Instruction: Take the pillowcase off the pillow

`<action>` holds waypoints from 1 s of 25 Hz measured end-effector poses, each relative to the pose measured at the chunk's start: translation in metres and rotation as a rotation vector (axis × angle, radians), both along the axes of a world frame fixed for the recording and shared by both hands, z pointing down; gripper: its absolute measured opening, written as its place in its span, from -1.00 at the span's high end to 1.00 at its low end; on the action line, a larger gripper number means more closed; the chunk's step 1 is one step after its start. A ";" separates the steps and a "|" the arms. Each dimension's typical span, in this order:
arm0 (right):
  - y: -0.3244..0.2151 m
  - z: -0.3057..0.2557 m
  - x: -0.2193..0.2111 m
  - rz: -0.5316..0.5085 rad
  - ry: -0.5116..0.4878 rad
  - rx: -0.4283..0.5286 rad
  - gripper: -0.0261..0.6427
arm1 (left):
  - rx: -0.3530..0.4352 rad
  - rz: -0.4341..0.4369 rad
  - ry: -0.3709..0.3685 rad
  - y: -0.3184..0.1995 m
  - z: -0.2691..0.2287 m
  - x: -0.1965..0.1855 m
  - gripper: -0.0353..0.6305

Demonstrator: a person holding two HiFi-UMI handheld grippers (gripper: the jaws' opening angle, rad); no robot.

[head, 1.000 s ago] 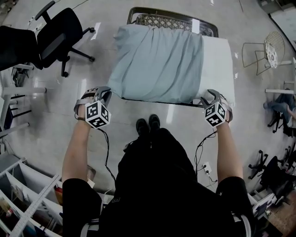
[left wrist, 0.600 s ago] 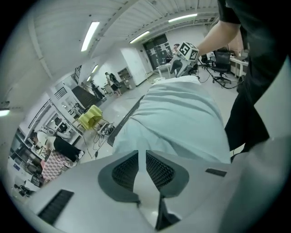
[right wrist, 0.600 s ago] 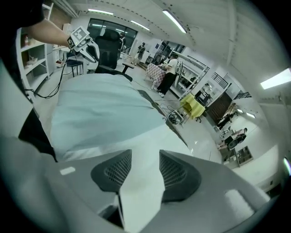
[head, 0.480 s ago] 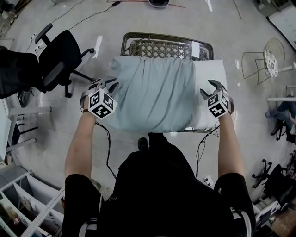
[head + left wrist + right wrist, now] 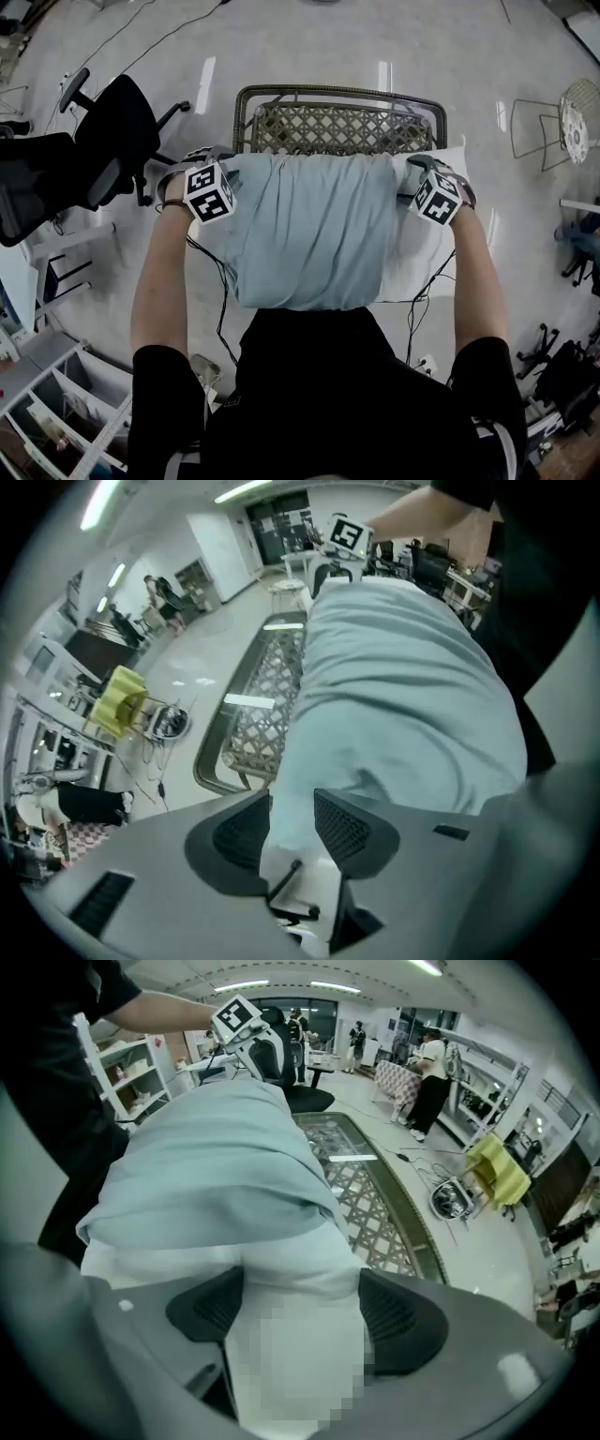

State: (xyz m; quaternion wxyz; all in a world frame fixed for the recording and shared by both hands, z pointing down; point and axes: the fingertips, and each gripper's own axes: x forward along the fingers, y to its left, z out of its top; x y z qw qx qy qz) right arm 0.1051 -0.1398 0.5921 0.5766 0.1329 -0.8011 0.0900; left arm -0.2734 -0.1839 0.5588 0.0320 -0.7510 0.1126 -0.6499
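Observation:
A pillow lies on a lattice-topped table [image 5: 337, 91], inside a pale blue-green pillowcase [image 5: 309, 230]. Its white end [image 5: 417, 253] sticks out on the right. My left gripper [image 5: 214, 157] is at the pillowcase's far left corner. In the left gripper view its jaws [image 5: 291, 813] have just been opening, with the edge of the pillowcase [image 5: 403, 686] between the pads. My right gripper [image 5: 420, 169] is over the bare white end. Its jaws [image 5: 300, 1297] have also just been opening and stand wide around the white pillow [image 5: 291, 1260], just short of the pillowcase [image 5: 216, 1166].
Black office chairs [image 5: 112, 131] stand on the floor at the left, and a wire chair [image 5: 581, 108] at the right. White shelving [image 5: 56, 412] fills the lower left corner. Cables trail down from both grippers. People and benches show far off in the right gripper view.
Both grippers have moved forward from the table's near edge to the pillow's far corners. The pillow now sits closer below me. Both pairs of jaws stand wider.

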 end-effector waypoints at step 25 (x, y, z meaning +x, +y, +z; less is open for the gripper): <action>0.021 -0.014 0.025 0.114 -0.025 -0.242 0.49 | -0.091 0.045 -0.265 0.000 0.040 -0.167 0.87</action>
